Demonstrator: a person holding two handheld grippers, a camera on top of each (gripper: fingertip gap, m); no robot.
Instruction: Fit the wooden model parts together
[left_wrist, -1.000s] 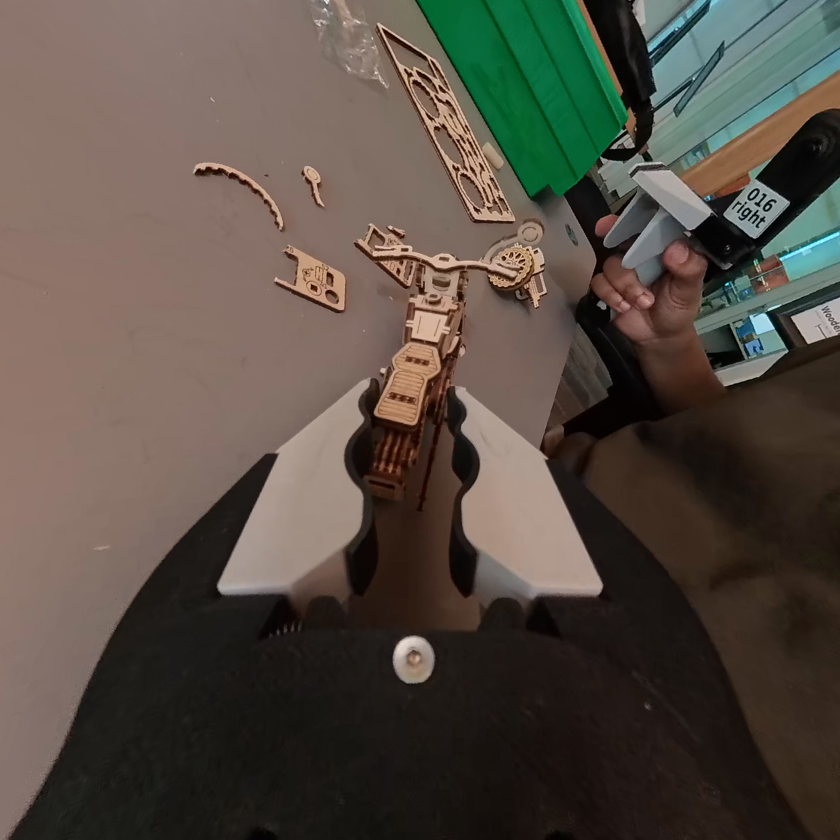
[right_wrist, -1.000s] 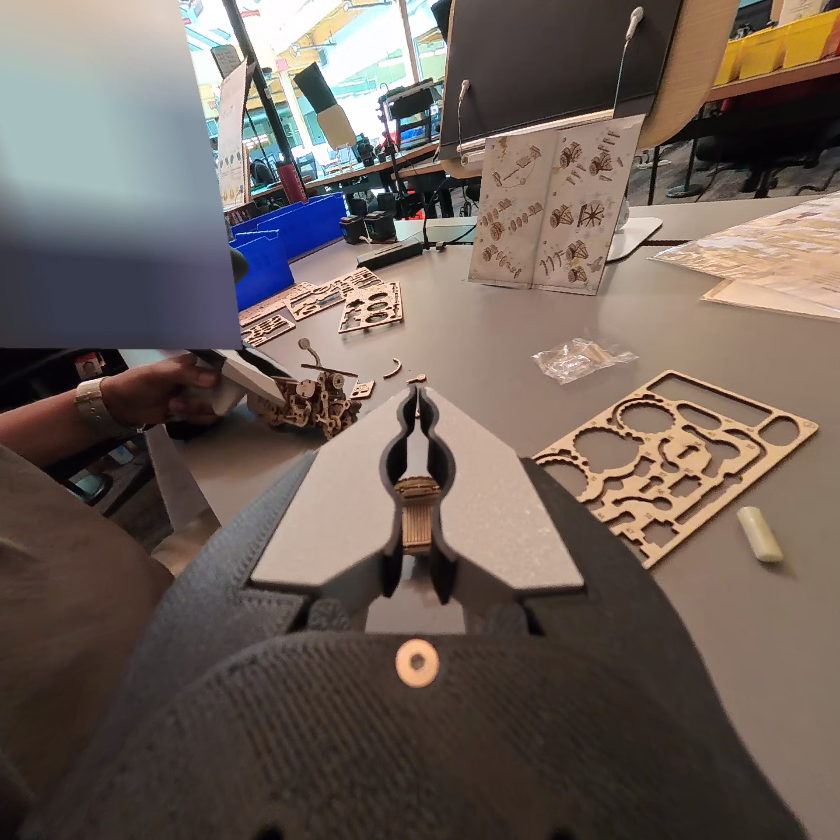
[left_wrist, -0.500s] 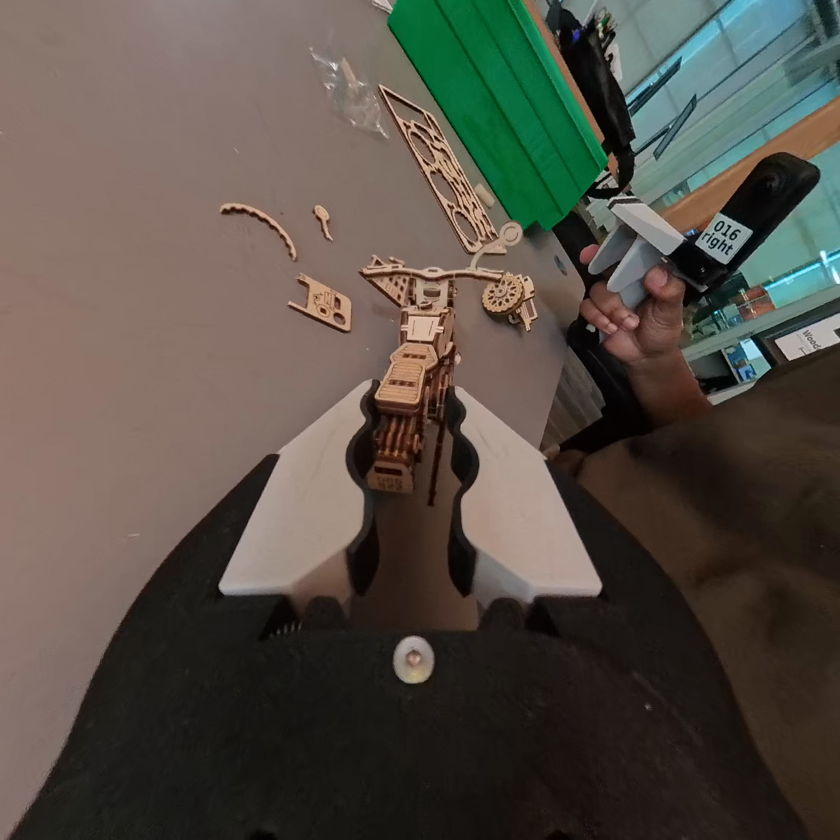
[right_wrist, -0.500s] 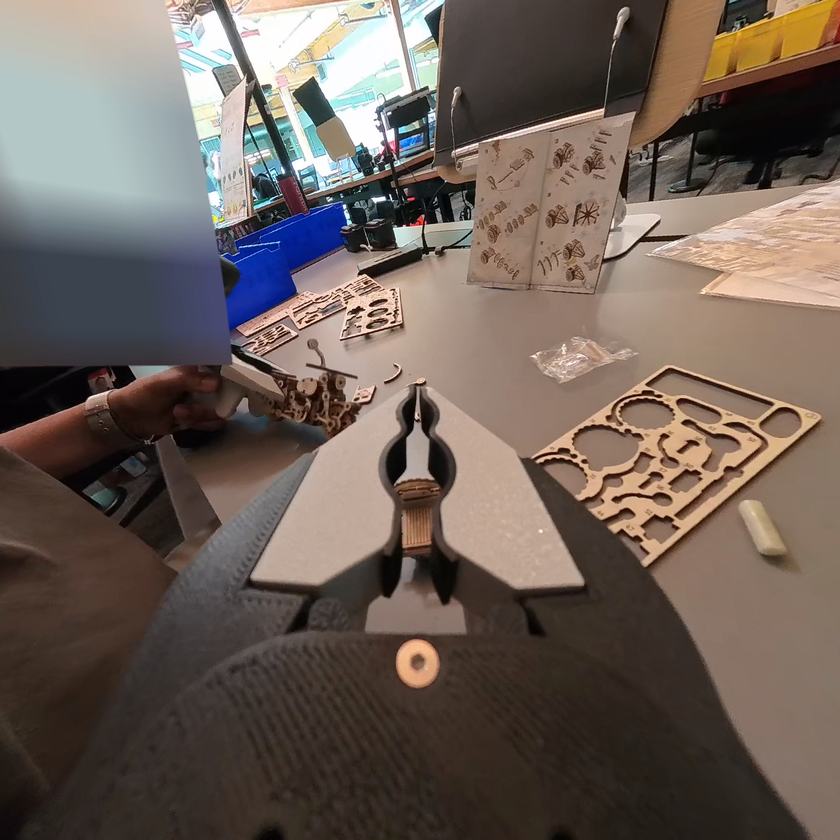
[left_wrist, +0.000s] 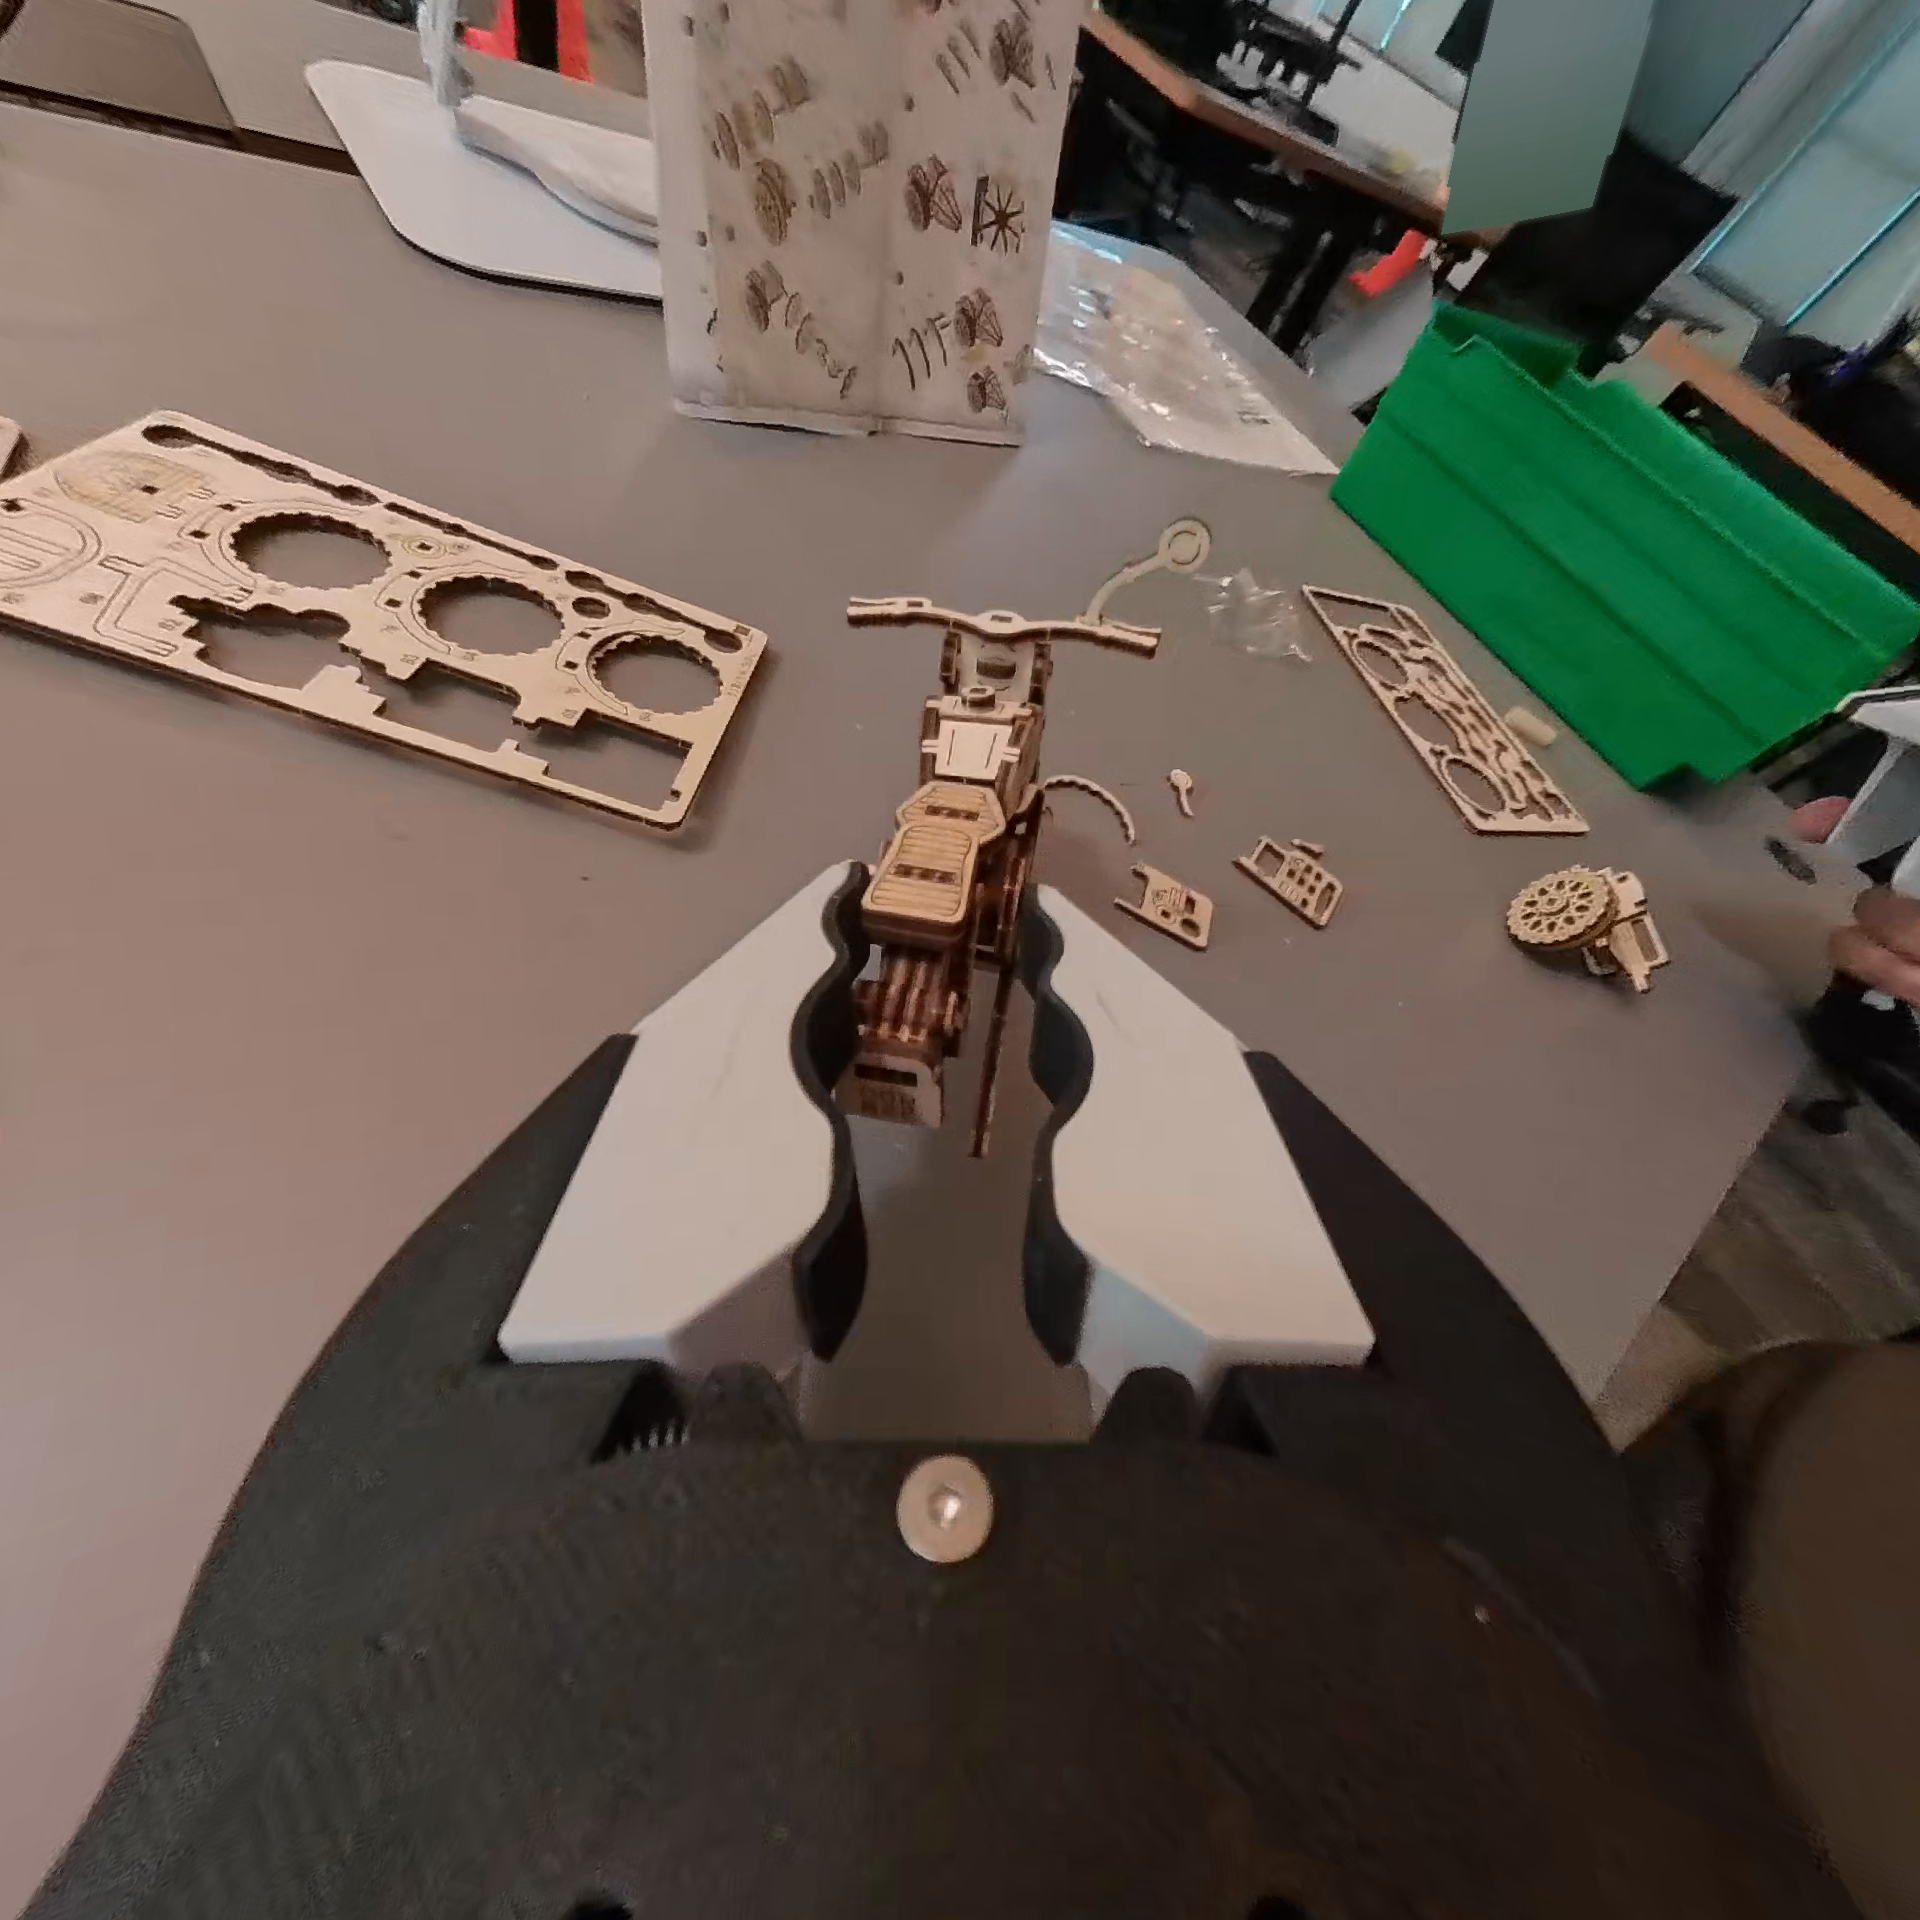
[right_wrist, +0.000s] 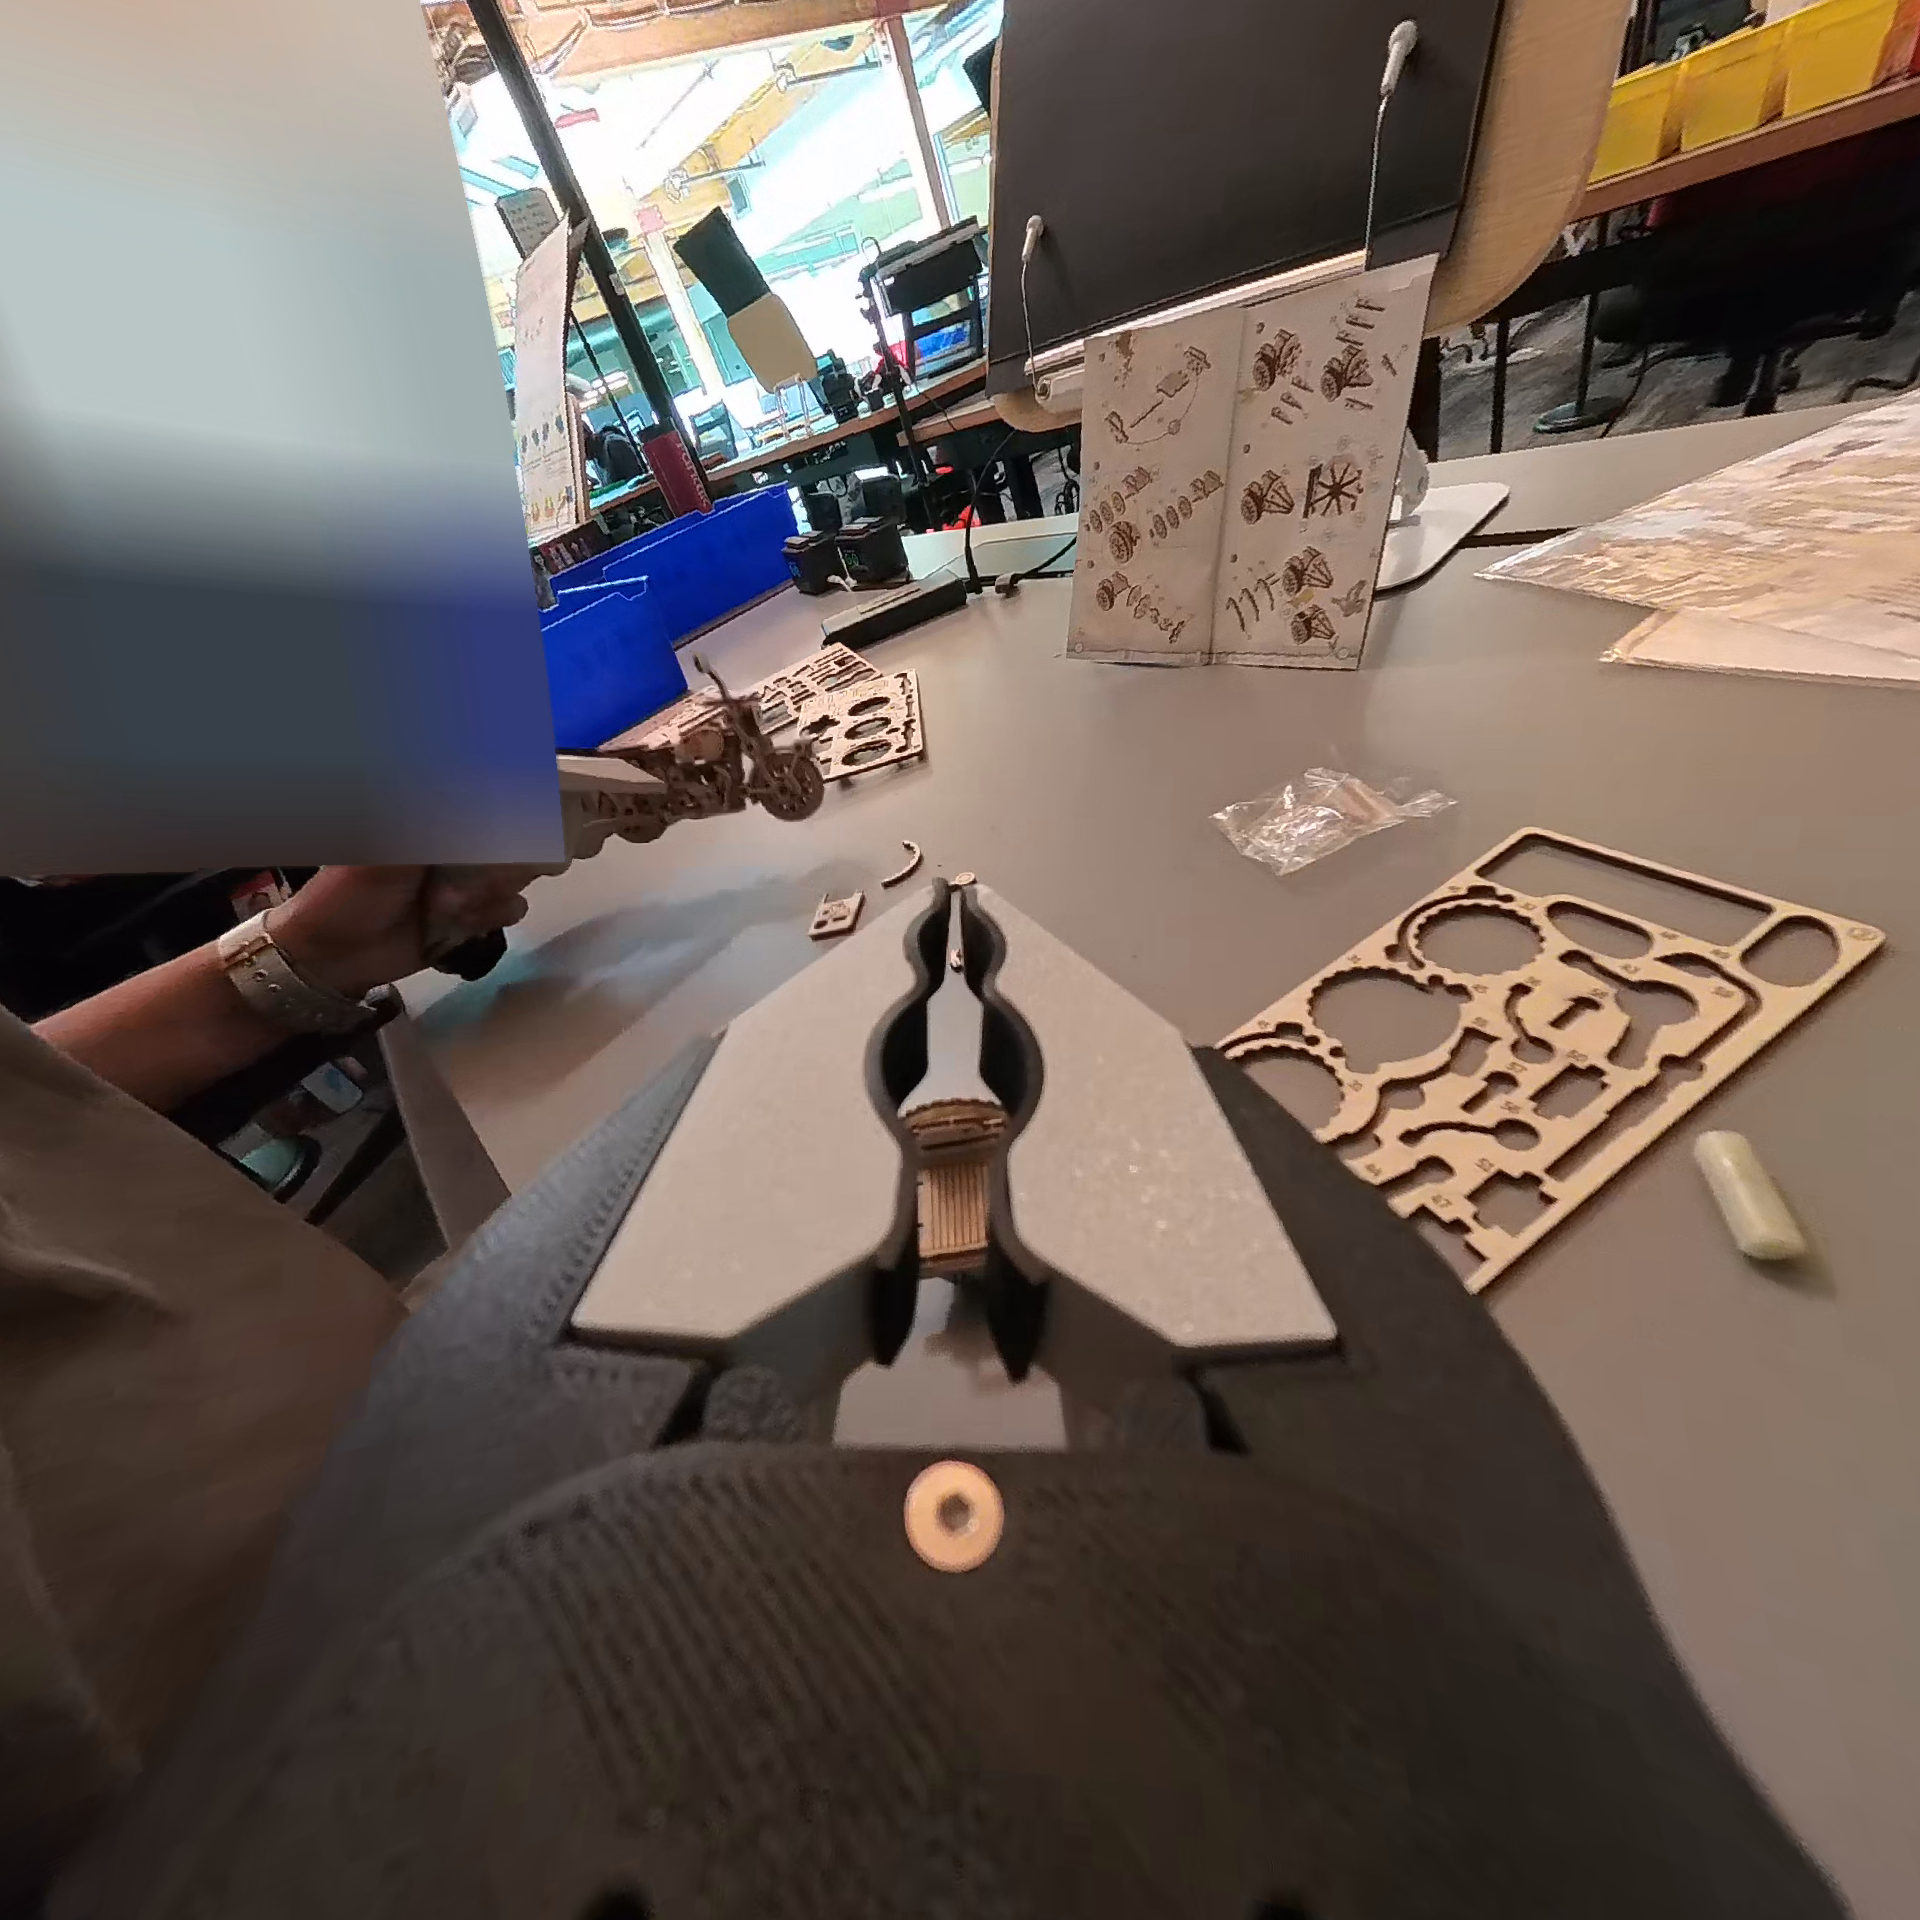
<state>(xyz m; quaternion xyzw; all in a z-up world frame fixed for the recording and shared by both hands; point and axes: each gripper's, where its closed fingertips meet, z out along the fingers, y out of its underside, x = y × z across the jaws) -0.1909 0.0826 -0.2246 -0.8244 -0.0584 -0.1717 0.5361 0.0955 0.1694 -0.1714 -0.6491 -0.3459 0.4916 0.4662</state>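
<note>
Left gripper (left_wrist: 940, 914) clamps motorcycle model (left_wrist: 956, 831) rear (bars ahead) — right gripper (right_wrist: 954, 914) pinches small ribbed wooden part (right_wrist: 951, 1174), tips nearly closed.

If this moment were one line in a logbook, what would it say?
left gripper: shut on wooden motorcycle model, held above table | right gripper: shut on small ribbed wooden part | parts not yet joined

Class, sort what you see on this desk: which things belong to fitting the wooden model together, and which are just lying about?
Part of the job:
- wooden motorcycle, in the left gripper
- small ribbed wooden part, in the right gripper
- gear assembly
- loose flat pieces

Lying about:
- emptied part sheets
- green bin
- plastic bag
- pale stick
</note>
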